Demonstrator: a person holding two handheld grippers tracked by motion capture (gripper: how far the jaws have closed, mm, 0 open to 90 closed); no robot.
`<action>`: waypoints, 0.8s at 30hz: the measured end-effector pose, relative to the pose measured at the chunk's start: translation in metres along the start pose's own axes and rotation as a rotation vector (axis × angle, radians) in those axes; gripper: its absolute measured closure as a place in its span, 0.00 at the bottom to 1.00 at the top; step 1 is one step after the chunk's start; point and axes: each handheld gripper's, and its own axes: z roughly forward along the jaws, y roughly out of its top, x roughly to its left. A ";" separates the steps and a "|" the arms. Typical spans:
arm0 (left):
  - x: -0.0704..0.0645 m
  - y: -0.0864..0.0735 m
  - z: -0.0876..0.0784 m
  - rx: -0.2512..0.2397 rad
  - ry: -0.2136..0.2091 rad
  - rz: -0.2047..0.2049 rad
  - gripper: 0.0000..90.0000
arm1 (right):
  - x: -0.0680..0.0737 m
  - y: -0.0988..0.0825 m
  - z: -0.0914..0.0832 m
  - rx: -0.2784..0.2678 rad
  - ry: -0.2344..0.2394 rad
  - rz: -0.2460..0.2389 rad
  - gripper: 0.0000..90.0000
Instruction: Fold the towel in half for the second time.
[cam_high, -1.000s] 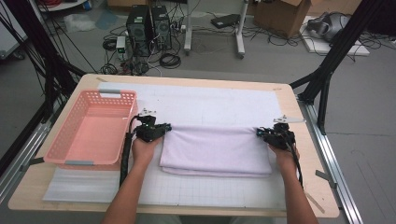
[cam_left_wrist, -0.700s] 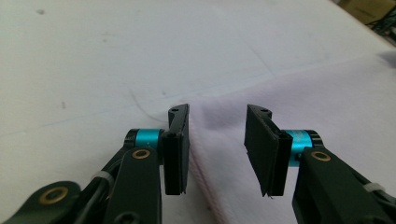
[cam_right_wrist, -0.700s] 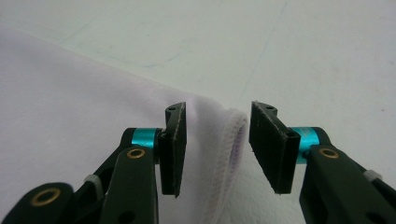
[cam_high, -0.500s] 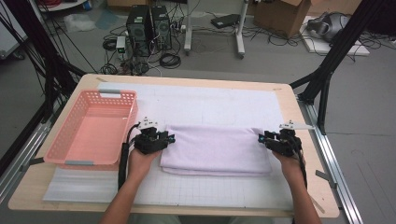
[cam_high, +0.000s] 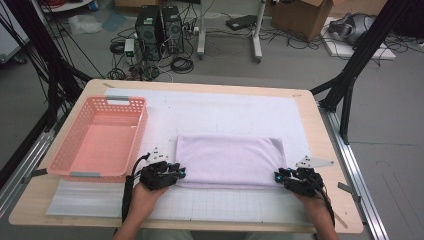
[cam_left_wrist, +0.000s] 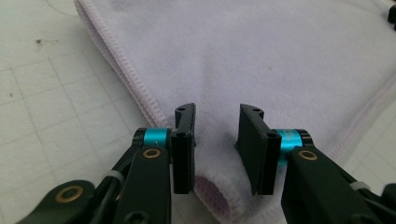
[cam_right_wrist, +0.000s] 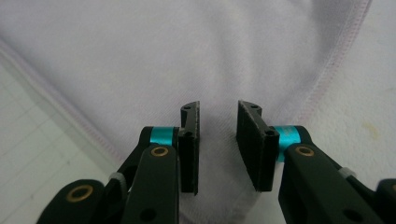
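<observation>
We are parting both claws, left claw (cam_high: 176, 172) and right claw (cam_high: 278, 176), jaws just closing slightly, nothing pinched; folded lilac towel (cam_high: 230, 160) lying between them, corners under the jaws. Best biting both layers evenly before folding.

One pale lilac towel (cam_high: 230, 161), folded into a flat rectangle, long side running across the table (cam_high: 210, 85). Lies at the near centre, just right of the basket (cam_high: 100, 137). Stitched hems and a rounded folded corner visible in the gripper views; surface smooth.
</observation>
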 end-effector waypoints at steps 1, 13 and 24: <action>-0.002 -0.002 -0.001 -0.005 0.001 0.005 0.74 | 0.001 -0.001 -0.002 0.003 -0.001 -0.011 0.77; -0.011 -0.009 -0.005 -0.007 0.028 0.082 0.79 | 0.004 -0.017 -0.019 -0.005 0.030 -0.083 0.91; -0.011 -0.011 -0.025 -0.034 -0.010 0.036 0.95 | 0.009 -0.015 -0.034 -0.016 0.069 -0.092 0.97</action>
